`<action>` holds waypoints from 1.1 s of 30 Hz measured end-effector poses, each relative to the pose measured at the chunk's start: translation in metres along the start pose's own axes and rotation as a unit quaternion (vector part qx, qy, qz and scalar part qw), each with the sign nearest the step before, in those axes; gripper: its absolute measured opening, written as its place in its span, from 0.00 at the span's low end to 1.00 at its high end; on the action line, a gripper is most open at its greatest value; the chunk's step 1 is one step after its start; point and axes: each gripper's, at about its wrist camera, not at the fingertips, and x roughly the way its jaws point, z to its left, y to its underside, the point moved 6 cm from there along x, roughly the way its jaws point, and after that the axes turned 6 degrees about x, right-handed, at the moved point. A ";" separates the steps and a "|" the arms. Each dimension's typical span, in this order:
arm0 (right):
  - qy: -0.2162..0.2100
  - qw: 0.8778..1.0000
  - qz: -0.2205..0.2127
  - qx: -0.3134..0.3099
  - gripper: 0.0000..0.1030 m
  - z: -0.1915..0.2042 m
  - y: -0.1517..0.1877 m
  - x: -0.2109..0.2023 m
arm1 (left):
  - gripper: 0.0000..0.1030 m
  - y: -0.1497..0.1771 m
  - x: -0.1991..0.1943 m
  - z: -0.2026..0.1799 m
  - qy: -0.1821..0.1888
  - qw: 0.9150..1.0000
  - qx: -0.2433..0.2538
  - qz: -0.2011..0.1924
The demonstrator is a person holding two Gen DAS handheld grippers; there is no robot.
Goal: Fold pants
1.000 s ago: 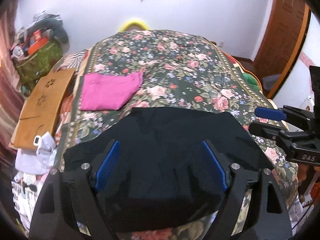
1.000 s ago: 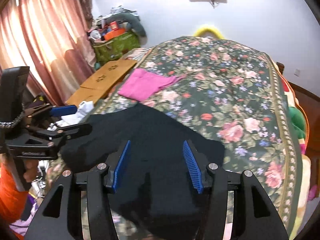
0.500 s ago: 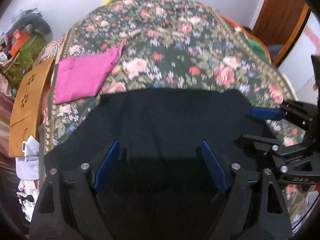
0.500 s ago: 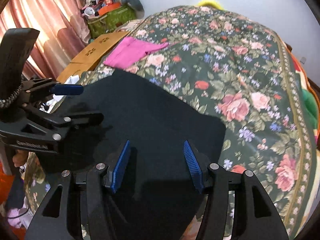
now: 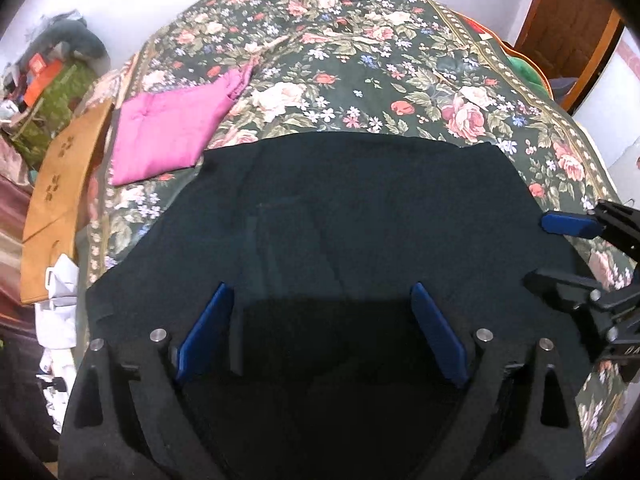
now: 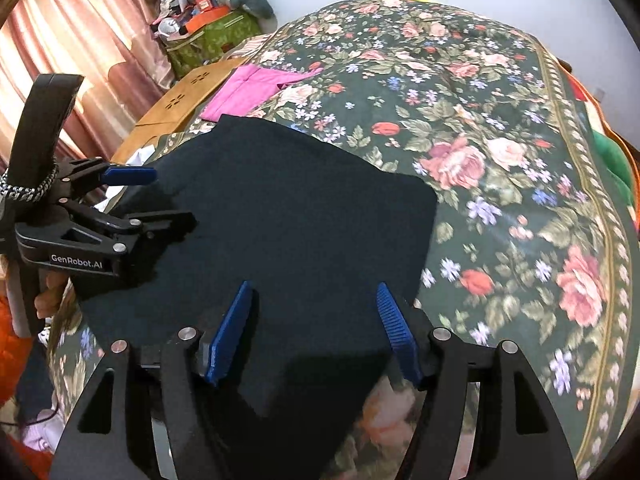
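Note:
The black pants [image 5: 360, 216] lie flat on the floral bedspread [image 5: 360, 60], hanging over the near edge of the bed. They also show in the right wrist view [image 6: 288, 216]. My left gripper [image 5: 320, 304] is open and empty, hovering low over the near left part of the pants; it also shows in the right wrist view [image 6: 160, 196]. My right gripper [image 6: 314, 304] is open and empty over the near right part of the pants, close to their right edge; it also shows in the left wrist view [image 5: 540, 248].
A folded pink garment [image 5: 172, 136] lies on the bed, left of the pants' far edge. A brown wooden board [image 5: 56, 200] and white clutter [image 5: 60, 312] sit beside the bed on the left. A green bag [image 6: 208, 40], curtains [image 6: 60, 60] and a door [image 5: 572, 20] surround the bed.
Both grippers have tilted down and moved lower over the pants. Both stay open. The pants have not moved.

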 end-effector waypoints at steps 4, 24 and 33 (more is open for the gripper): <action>0.001 1.000 -0.010 0.020 0.60 -0.005 0.010 -0.014 | 0.92 0.011 -0.012 0.000 -0.018 1.000 0.000 -0.012; 0.038 0.997 -0.059 0.041 0.61 -0.010 0.037 -0.067 | 0.92 0.057 -0.068 0.010 -0.074 0.996 -0.012 -0.053; 0.020 0.991 -0.133 -0.011 0.65 0.040 -0.001 -0.096 | 0.92 0.072 -0.120 0.054 -0.108 0.983 -0.090 -0.122</action>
